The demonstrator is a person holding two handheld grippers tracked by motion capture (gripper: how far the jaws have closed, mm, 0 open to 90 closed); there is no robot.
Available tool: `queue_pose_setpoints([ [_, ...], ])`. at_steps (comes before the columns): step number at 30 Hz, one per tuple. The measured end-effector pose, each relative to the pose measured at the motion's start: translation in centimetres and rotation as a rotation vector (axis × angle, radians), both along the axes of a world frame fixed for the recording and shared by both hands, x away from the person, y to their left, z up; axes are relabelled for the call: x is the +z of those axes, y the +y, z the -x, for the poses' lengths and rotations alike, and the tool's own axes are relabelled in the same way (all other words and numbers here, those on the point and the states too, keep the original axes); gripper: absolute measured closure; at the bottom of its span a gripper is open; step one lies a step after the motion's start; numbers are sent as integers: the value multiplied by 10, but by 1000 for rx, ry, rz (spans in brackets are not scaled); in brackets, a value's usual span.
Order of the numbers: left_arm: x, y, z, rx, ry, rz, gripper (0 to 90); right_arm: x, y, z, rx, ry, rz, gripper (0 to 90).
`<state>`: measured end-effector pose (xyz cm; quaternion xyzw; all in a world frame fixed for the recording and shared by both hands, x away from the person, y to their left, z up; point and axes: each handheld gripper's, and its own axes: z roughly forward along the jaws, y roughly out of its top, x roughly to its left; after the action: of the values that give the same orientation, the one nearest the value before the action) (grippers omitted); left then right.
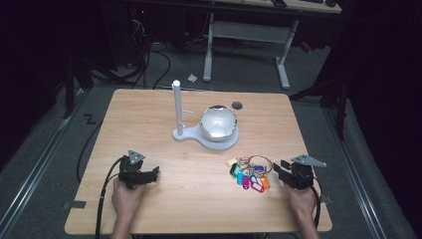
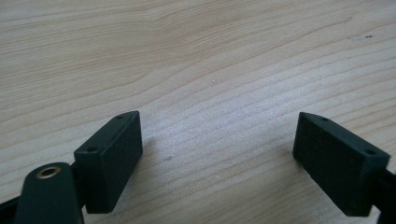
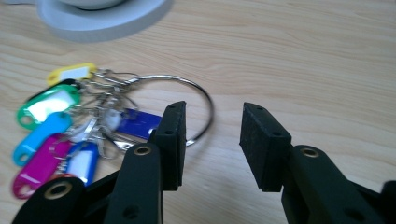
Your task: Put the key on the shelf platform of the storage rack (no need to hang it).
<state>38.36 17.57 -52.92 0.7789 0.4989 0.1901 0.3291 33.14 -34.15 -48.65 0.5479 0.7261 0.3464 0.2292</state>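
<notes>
Bare tabletop (image 1: 184,174) between both grippers; white stand (image 1: 206,130) behind key bunch (image 1: 250,174).

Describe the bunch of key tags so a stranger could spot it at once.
Start at the white stand with the domed top in the middle of the wooden table. Nearer the person, beside the right gripper, lies the bunch of key tags. It is the one multicoloured cluster, joined by a thin wire ring.

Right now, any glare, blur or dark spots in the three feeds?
High view: the table is brightly lit, the floor around it dark, and the dome shows glare. Left gripper view: wood grain sharp, the left tongs soft. Right gripper view: the key tags and ring slightly blurred, the right tongs near-black.
</notes>
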Motion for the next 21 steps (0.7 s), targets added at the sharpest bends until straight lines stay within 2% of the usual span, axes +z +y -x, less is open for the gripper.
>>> queue_pose_setpoints([
  [3, 0, 0, 0, 0, 0, 0, 163, 3, 6, -1, 32, -4, -12, 623],
  [4, 0, 0, 0, 1, 0, 0, 163, 4, 12, -2, 66, -7, -24, 627],
  [6, 0, 0, 0, 1, 0, 0, 163, 6, 19, -1, 93, -4, -25, 629],
  [8, 0, 0, 0, 1, 0, 0, 163, 6, 21, -1, 103, -3, -27, 632],
  [10, 0, 0, 0, 2, 0, 1, 163, 6, 29, -1, 149, 2, -35, 637],
  [17, 0, 0, 0, 2, 0, 0, 163, 2, 41, -6, 185, 25, -40, 645],
  [21, 0, 0, 0, 3, 0, 0, 164, -1, 52, -15, 206, 45, -36, 648],
])
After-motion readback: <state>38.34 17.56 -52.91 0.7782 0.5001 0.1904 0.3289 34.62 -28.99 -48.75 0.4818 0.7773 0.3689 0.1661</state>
